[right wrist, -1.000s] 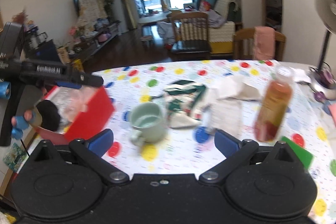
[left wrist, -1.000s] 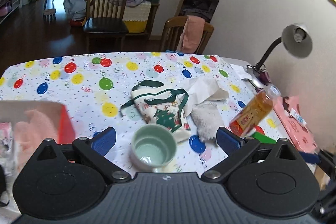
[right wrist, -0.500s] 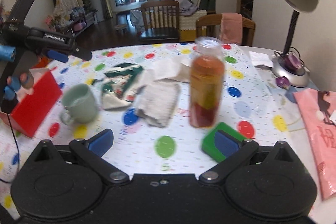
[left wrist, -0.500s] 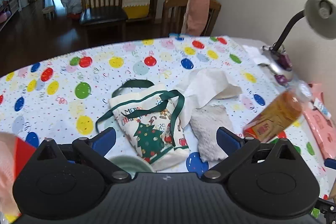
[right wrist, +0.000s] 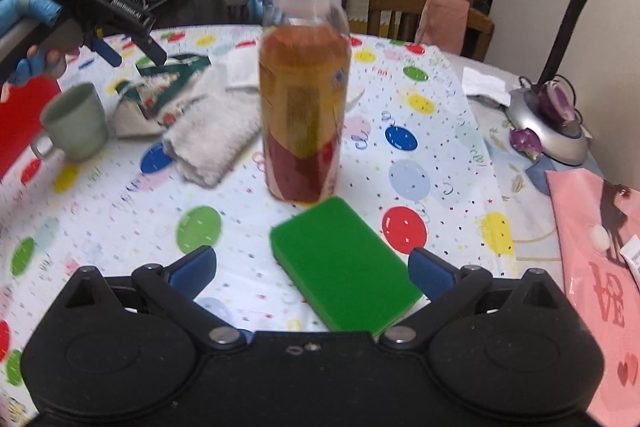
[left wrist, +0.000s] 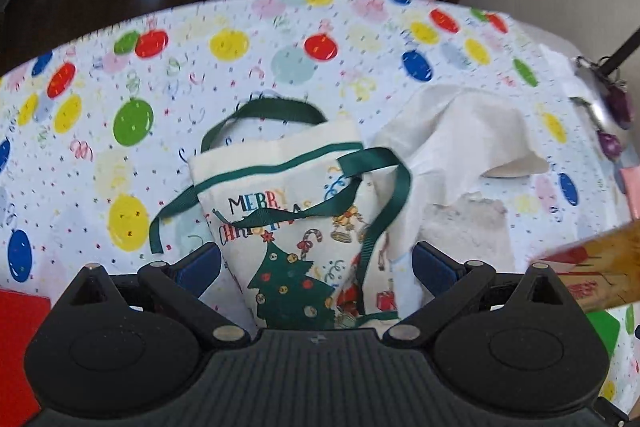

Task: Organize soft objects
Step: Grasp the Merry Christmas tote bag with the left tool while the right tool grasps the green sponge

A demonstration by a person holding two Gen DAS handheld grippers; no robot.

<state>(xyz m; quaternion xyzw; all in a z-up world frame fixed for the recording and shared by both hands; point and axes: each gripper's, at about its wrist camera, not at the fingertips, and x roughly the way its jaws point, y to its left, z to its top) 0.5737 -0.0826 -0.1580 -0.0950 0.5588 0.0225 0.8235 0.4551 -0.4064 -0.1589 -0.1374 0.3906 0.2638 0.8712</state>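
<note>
I see the Christmas tote bag [left wrist: 296, 227] lying flat on the balloon-print cloth, cream with green ribbon handles looped loose, printed with a tree and "MERRY CHRISTMAS". Touching its right edge, a crumpled white cloth [left wrist: 460, 135] lies partly raised. Just below that, a fluffy grey-white towel [left wrist: 468, 231] lies flat. A green sponge [right wrist: 340, 263] lies flat, angled, just beside the bottle's base.

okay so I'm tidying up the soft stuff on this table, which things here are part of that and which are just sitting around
Soft, part of the job: Christmas bag, white cloth, fluffy towel, green sponge.

Just lying about: drink bottle, green mug, desk lamp, pink pouch, red box.
</note>
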